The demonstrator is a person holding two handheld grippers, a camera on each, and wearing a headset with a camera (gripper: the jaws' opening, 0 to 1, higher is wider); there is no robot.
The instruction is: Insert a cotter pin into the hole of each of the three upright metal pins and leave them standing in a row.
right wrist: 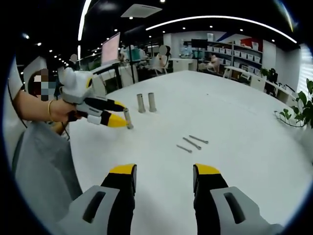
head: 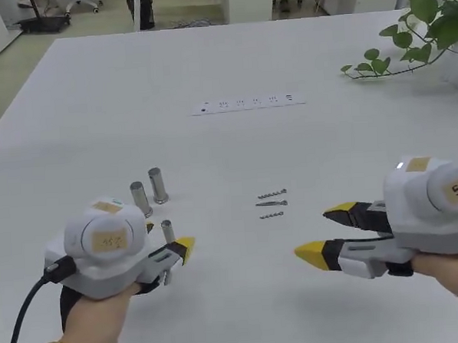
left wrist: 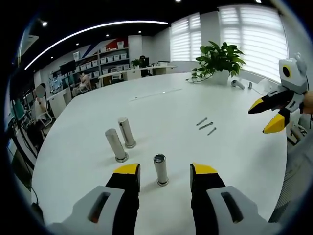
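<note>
The three pins stood upright on the left of the table (head: pixel 231 64), none with a cotter in it; two stood close together at the far side (head: pixel 141 197) (head: pixel 157 184), and the third (head: pixel 167 230) stood nearer and apart from them, so they did not form a row. The three cotters (head: pixel 272 204) lay flat on the table, side by side, to the right of the pins and well apart from them.

The left gripper (head: pixel 169 240) was wide open and held nothing; in the left gripper view its jaws stood on either side of the near pin (left wrist: pixel 160 169), with a clear gap on both sides. The right gripper (head: pixel 325 230) was also open and empty; it hung to the right of the cotters, which lay ahead of its jaws in the right gripper view (right wrist: pixel 191 143).

The pins looked like stiff, smooth metal on a small flared foot; they would likely slip in a loose grip and tip at a sideways knock, so the middle of the shaft seemed the place to clamp, squarely; the hole was too small to make out. The cotters looked thin and light, lying flat; they would probably skid when pinched, and were best taken by one end, leaving the other free to enter.
</note>
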